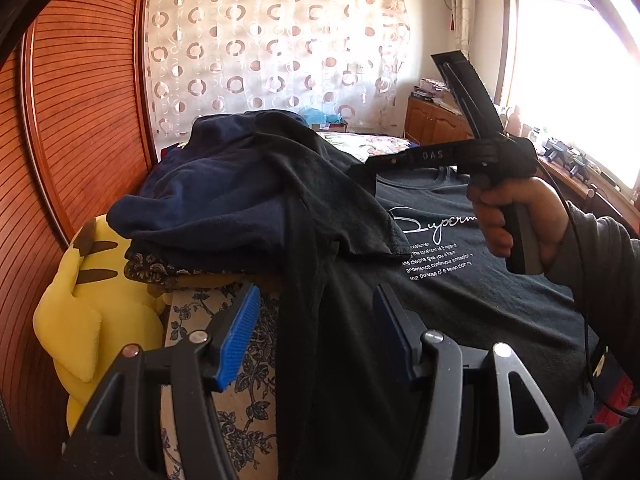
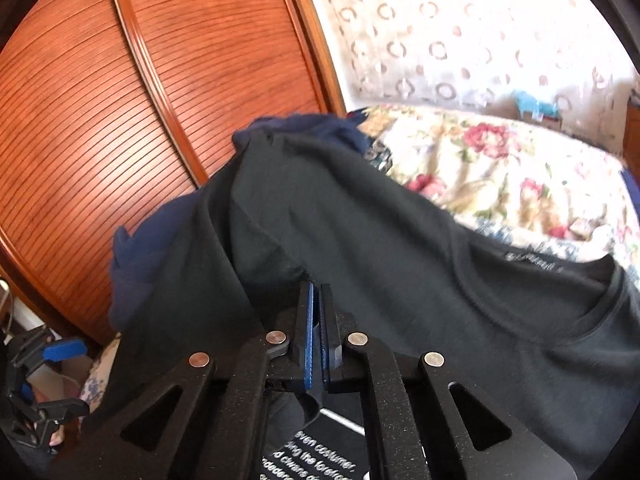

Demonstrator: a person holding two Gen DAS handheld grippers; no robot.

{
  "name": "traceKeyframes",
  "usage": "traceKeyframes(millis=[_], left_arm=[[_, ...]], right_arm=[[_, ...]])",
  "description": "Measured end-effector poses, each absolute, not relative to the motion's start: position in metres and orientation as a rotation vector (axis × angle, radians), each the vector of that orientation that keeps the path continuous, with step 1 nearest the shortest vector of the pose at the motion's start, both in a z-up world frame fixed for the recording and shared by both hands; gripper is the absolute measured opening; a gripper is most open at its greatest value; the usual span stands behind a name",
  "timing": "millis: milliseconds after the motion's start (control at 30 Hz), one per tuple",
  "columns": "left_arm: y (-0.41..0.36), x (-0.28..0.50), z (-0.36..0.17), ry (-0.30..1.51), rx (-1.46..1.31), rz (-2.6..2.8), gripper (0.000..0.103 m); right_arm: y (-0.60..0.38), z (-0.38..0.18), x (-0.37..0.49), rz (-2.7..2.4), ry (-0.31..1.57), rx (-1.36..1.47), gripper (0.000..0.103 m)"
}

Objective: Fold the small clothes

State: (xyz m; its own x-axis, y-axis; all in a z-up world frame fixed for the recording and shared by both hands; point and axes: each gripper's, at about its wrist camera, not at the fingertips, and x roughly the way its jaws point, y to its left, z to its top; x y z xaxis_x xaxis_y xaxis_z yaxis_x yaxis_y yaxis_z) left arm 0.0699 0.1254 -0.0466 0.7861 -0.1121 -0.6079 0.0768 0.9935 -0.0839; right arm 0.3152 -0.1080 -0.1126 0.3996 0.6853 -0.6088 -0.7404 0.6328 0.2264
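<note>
**A:** Where's the shirt, and what have I got hold of?

**B:** The dark T-shirt lies spread on the bed, print side up, its left sleeve thrown over the navy pile beside the yellow plush toy. My right hand-held gripper is clenched, pads together on a fold of that sleeve cloth. My left hand-held gripper is released, jaws apart, with the shirt's side edge running between the pads but not pinched.

**A:** What worries you?

**B:** The right pinch looks shallow, right at a fold. If I pull across, I reckon the cloth could slide out, or I'll drag only the top layer and bunch the sleeve. It also rests on the navy pile, so a pull might bring that along. And the left side is unheld, so the body could skew.

**A:** Which way does it point?

**B:** In the left wrist view, the collar lies away from me toward the curtain, hem toward me. Long axis runs near to far.
</note>
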Motion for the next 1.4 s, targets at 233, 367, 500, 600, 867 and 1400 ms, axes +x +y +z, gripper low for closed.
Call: traceKeyframes(millis=[233,367,500,600,867,1400], left_arm=[[0.119,0.071,-0.048,0.665,-0.052,-0.114,0.058],[0.116,0.072,-0.049,0.664,-0.061,-0.123,0.058],[0.108,0.076,-0.050,0.668,-0.053,-0.133,0.058],[0.101,0.079,-0.051,0.673,-0.050,-0.142,0.058],[0.074,0.099,-0.056,0.694,-0.038,-0.159,0.058],[0.017,0.141,-0.074,0.775,0.033,-0.218,0.058]], right_arm=[[-0.114,-0.089,0.346,0.643,0.634,-0.177,0.000],[-0.115,-0.078,0.365,0.556,0.604,-0.236,0.002],[-0.116,-0.081,0.364,0.601,0.655,-0.244,0.058],[-0.127,-0.083,0.358,0.621,0.671,-0.230,0.058],[-0.192,-0.095,0.314,0.613,0.683,-0.227,0.058],[-0.414,-0.129,0.240,0.340,0.693,-0.183,0.058]])
